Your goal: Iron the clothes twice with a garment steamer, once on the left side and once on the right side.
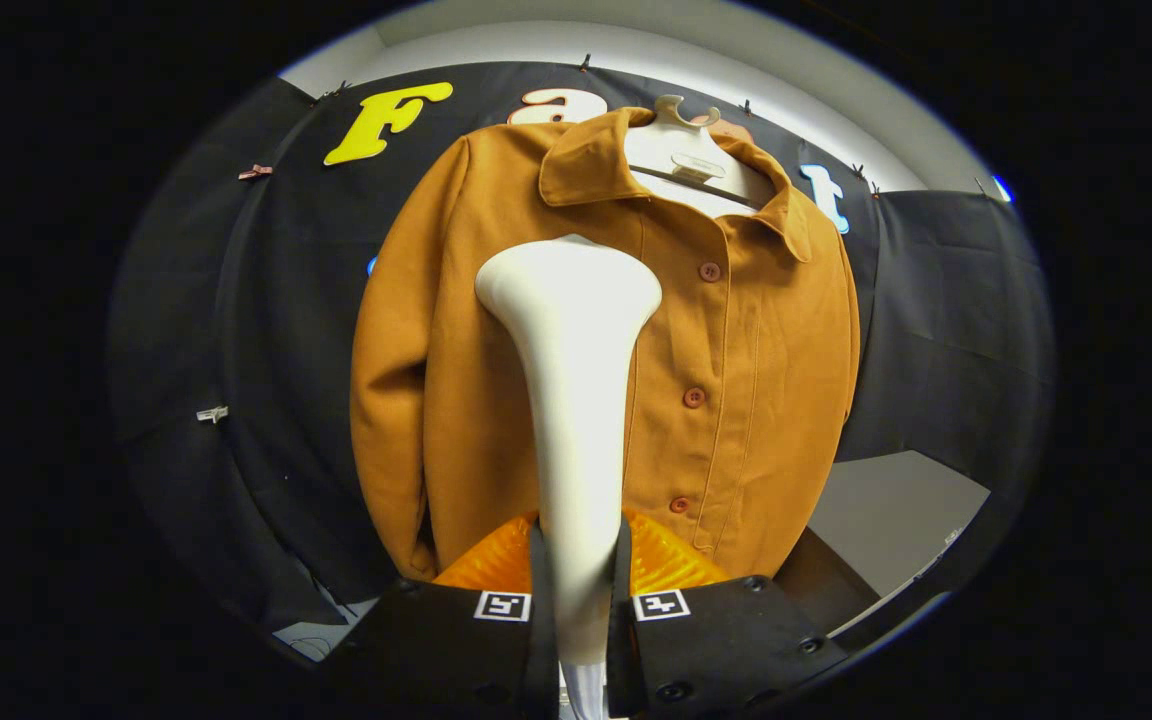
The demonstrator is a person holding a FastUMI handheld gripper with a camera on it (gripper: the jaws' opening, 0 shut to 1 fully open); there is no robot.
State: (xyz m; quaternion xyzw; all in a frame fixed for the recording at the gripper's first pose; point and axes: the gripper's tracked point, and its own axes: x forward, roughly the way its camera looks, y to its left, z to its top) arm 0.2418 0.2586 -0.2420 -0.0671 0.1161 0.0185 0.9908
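Note:
A mustard-brown button-up jacket (736,380) hangs on a white hanger (688,150) against the booth's black wall. A white garment steamer (576,400) rises upright from between my fingers, its wide head over the jacket's left chest, just left of the button line. My gripper (579,600) is shut on the steamer's slim handle, both orange-backed fingers (496,560) pressing its sides. Whether the head touches the cloth cannot be told.
A grey table surface (886,520) lies below the jacket to the right. Small clips (213,413) pin the black cloth at the left. A white wall band (556,45) runs above the cloth.

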